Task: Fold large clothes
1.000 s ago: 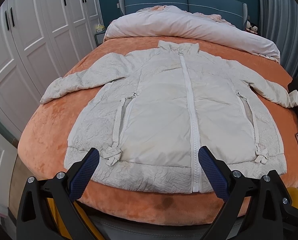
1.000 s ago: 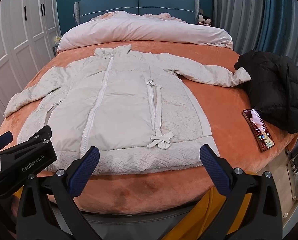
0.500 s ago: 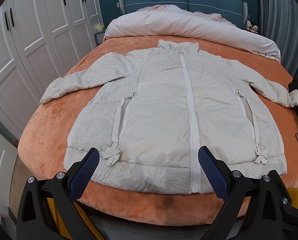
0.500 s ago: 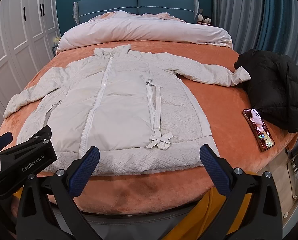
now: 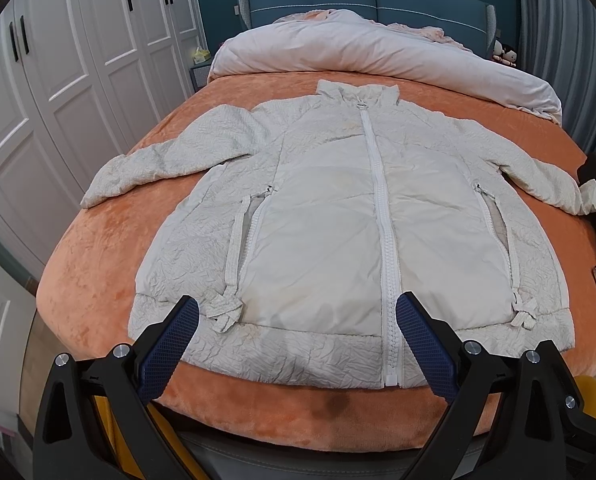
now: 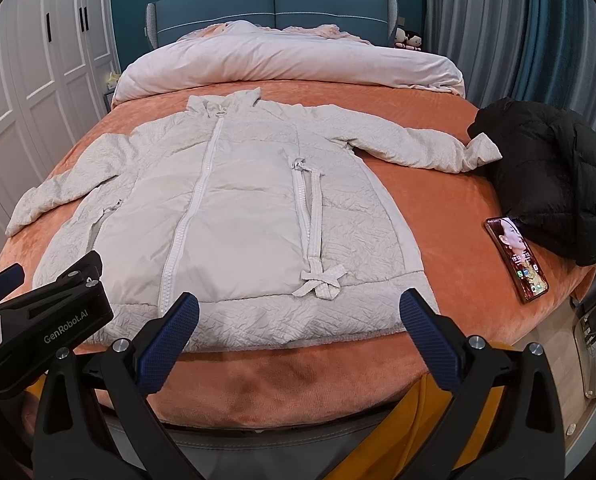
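Left wrist view shows the left gripper (image 5: 296, 320) with its jaws spread wide and nothing between them, hanging over the hem of a cream padded jacket (image 5: 337, 216) without touching it. Right wrist view shows the right gripper (image 6: 298, 318) equally spread and empty, poised near the same hem further to the right, with the left gripper's black body (image 6: 46, 320) beside it at the lower left. The jacket (image 6: 226, 216) lies face up and zipped on the orange blanket (image 6: 437, 208) that covers the bed, collar toward the headboard, both sleeves stretched outward. A pale rolled duvet (image 6: 290, 64) lies across the bed beyond the collar. Off the jacket's right sleeve cuff, a black puffer coat (image 6: 549, 176) sits bunched, and a phone (image 6: 515, 258) with a lit screen lies just beside it. White wardrobe doors (image 5: 78, 60) stand to the left.
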A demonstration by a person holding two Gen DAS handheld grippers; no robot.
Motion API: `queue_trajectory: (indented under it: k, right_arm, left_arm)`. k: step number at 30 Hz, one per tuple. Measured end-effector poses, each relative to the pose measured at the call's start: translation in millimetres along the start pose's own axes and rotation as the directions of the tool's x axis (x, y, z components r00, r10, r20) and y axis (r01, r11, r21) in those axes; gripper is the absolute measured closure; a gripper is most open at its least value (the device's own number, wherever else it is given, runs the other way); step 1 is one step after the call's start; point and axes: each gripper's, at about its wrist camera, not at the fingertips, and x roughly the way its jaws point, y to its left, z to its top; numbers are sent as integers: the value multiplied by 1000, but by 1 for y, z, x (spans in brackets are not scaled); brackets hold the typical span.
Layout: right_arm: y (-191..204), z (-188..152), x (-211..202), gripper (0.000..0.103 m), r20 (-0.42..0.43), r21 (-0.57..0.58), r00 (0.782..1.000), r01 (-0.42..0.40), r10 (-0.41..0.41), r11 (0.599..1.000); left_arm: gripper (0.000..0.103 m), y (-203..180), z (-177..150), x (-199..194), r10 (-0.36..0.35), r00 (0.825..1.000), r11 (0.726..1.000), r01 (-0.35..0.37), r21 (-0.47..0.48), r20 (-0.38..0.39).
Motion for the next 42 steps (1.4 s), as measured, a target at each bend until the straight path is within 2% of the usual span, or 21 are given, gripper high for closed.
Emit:
queue_trajectory:
  k: [22,27,29,32,35,38,42]
  right_arm:
    - [4,2,17,5,-42,6,999,6,-6,1000]
    - [0,4,36,5,-69,-3,997,-32,32,999]
    - [-24,15,51,5,-70,42,997,-37,39,998]
    - [-80,44,79,5,-72,154,997,0,12,988]
    - [-162,83,114,5,-60,308,998,47,-30,950]
    - [-245,124,152,5,-33,409,989,147,-147,900]
    - [-303,158,198,5,-49,440,970,235,-238,867]
  left_arm:
    - [7,1,0,14,12,999,1000,-12,6,-35]
    - [6,2,1,30,-15,997,1000,15,-6,-76]
    - [6,9,5,38,-17,996,999,14,-32,-89]
    - [6,25,18,48,-21,997,997,15,-74,-78]
    - [6,42,33,61,-25,998,994,18,-107,-65]
    - [6,57,50,78,-31,997,991,22,-131,-70]
    - [6,70,71,101,-40,996,980,24,-196,-77]
